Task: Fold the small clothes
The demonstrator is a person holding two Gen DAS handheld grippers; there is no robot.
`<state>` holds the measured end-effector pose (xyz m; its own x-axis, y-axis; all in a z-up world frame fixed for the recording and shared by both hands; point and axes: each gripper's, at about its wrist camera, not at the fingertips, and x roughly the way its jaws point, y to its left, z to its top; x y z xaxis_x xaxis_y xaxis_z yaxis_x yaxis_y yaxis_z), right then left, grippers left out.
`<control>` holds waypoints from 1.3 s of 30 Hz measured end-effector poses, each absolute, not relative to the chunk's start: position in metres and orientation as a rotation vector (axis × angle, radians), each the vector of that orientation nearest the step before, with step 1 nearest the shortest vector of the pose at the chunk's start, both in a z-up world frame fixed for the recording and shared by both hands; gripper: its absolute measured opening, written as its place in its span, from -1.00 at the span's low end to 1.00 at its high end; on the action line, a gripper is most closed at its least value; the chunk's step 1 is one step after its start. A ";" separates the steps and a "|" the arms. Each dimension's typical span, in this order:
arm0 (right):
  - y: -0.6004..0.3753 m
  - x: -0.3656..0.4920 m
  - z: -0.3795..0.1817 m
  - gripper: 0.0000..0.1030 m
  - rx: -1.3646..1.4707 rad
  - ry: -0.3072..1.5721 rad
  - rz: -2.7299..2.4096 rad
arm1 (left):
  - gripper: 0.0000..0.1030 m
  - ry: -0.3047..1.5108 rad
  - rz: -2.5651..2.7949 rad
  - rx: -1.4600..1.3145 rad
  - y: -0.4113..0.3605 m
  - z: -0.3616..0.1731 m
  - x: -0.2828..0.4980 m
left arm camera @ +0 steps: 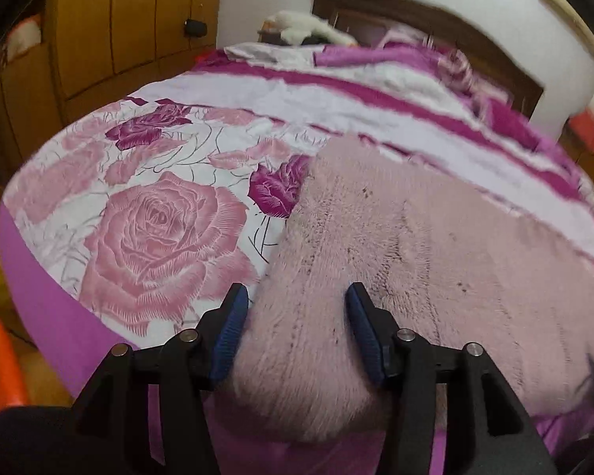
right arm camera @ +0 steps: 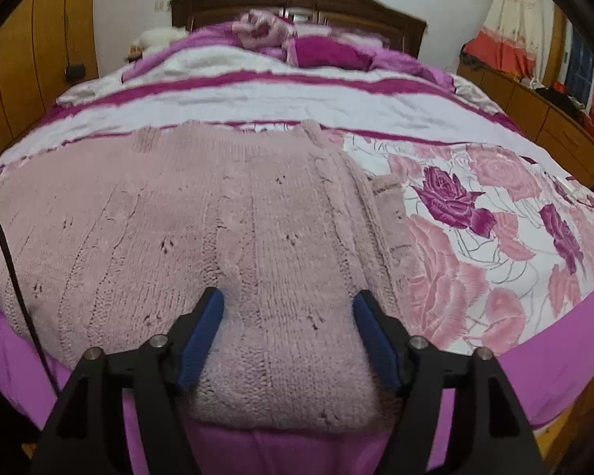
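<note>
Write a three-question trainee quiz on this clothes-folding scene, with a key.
1. True or false: the pink knit sweater lies spread on the floral bedspread.
2. What sits between the pads of the right tongs: (a) the sweater's near edge, (b) a pillow, (c) nothing?
3. Fill in: the left tongs stand ____, their blue pads not pressing the knit.

Key: 1 true; 2 a; 3 open.

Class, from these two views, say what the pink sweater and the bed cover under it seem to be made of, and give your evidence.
Pink sweater: looks like fuzzy knitted yarn, with cable ribs and visible stitches; fibre unclear. Bed cover: apparently a smooth, matte woven sheet, printed with roses, lightly creased.
</note>
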<state>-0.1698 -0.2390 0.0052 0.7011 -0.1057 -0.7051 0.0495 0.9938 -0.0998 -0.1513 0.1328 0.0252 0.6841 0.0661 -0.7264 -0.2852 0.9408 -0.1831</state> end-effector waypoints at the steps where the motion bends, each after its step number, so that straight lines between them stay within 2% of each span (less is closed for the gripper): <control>1: -0.240 -0.171 0.003 0.49 -0.061 0.775 -0.090 | -0.49 0.781 0.185 -0.318 0.135 0.026 -0.157; 4: -0.242 -0.166 0.004 0.58 -0.018 0.782 -0.103 | -0.55 0.733 0.097 -0.445 0.147 0.032 -0.171; 7: -0.252 -0.159 0.003 0.69 0.072 0.806 -0.082 | -0.52 0.659 -0.101 -0.771 0.176 0.028 -0.192; 9: -0.257 -0.156 0.001 0.73 0.112 0.810 -0.066 | -0.35 0.651 -0.185 -0.963 0.193 0.017 -0.200; 13: -0.249 -0.157 -0.002 0.74 0.047 0.791 -0.093 | -0.18 0.700 -0.258 -1.219 0.212 -0.012 -0.200; 15: -0.246 -0.158 -0.003 0.74 0.033 0.779 -0.102 | -0.12 0.717 -0.270 -1.262 0.213 -0.021 -0.197; 25: -0.244 -0.161 -0.003 0.74 0.021 0.770 -0.092 | -0.13 0.743 -0.292 -1.294 0.198 -0.037 -0.173; 26: -0.243 -0.161 -0.003 0.74 0.016 0.767 -0.092 | -0.17 0.741 -0.290 -1.306 0.200 -0.038 -0.168; 28: -0.241 -0.162 -0.002 0.73 0.005 0.763 -0.094 | -0.39 0.734 -0.285 -1.314 0.200 -0.039 -0.166; 29: -0.239 -0.164 -0.001 0.73 -0.009 0.763 -0.096 | -0.83 0.750 -0.268 -1.285 0.199 -0.040 -0.166; 30: -0.237 -0.164 0.001 0.72 -0.023 0.762 -0.099 | -0.94 0.775 -0.246 -1.253 0.198 -0.042 -0.167; 34: -0.218 -0.155 0.017 0.72 -0.158 0.760 -0.184 | -0.97 0.761 -0.308 -1.311 0.207 -0.049 -0.171; 39: -0.138 -0.137 0.075 0.79 -0.326 0.698 -0.108 | -0.98 0.768 -0.305 -1.300 0.207 -0.051 -0.173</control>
<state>-0.1372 -0.1379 0.0753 0.7626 -0.2060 -0.6132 -0.0106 0.9438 -0.3303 -0.1727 0.2073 -0.0510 0.7208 -0.6058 -0.3367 -0.2107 0.2714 -0.9391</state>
